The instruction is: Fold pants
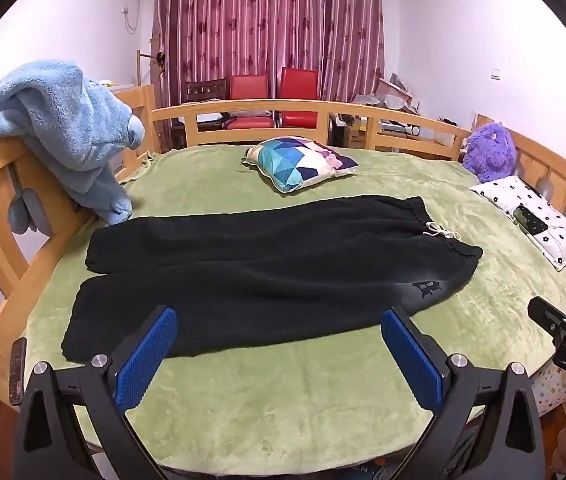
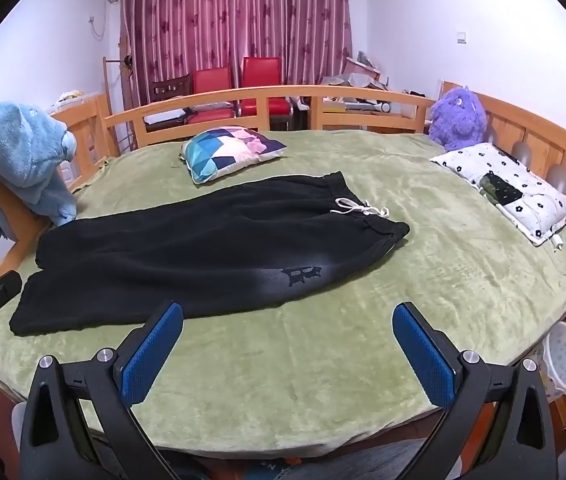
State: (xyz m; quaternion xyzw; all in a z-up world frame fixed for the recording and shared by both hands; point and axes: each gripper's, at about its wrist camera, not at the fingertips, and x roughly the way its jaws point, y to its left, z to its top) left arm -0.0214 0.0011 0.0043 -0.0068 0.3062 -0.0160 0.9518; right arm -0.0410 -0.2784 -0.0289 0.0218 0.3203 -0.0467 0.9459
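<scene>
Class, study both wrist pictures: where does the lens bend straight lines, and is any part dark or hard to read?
Left wrist view: the wooden bed rail bows into an arc and black corners frame the picture. Right wrist view: same bowing; the black pants swallow detail, so folds barely show, while the white drawstring stands out sharply.

Even indoor light, moderately bright, source unseen. Backlit glow through curtain [image 1: 271, 28], pink-white streaks at its middle. Walls beside curtain wash out to pale lilac. Black pants [image 2: 187, 248] below curtain lose fold detail; grey sheen near logo. Strong fisheye: bed rail [image 1: 307, 106] bows, dark vignette in corners. Soft, compression-smeared texture throughout.
</scene>
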